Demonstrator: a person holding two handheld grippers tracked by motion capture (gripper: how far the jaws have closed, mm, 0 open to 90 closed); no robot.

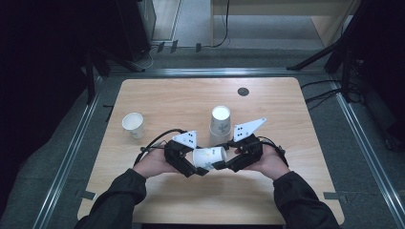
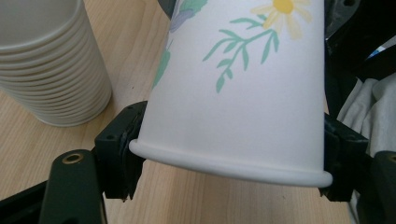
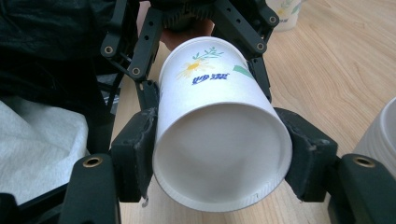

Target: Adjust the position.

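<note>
1. Currently the paper cup [image 1: 209,157] lies on its side above the desk [image 1: 191,98], near its front edge, held between both tools.
2. Left hand-held gripper [image 1: 195,165]: jaws clamped on the cup near its rim.
3. Right hand-held gripper [image 1: 224,163]: jaws clamped on the same cup.
4. Cup stack [image 1: 220,125] stands just behind; a single cup [image 1: 133,124] stands well apart, left.

wooden table [image 1: 286,102], grey floor [image 1: 200,16], dark surroundings
</note>
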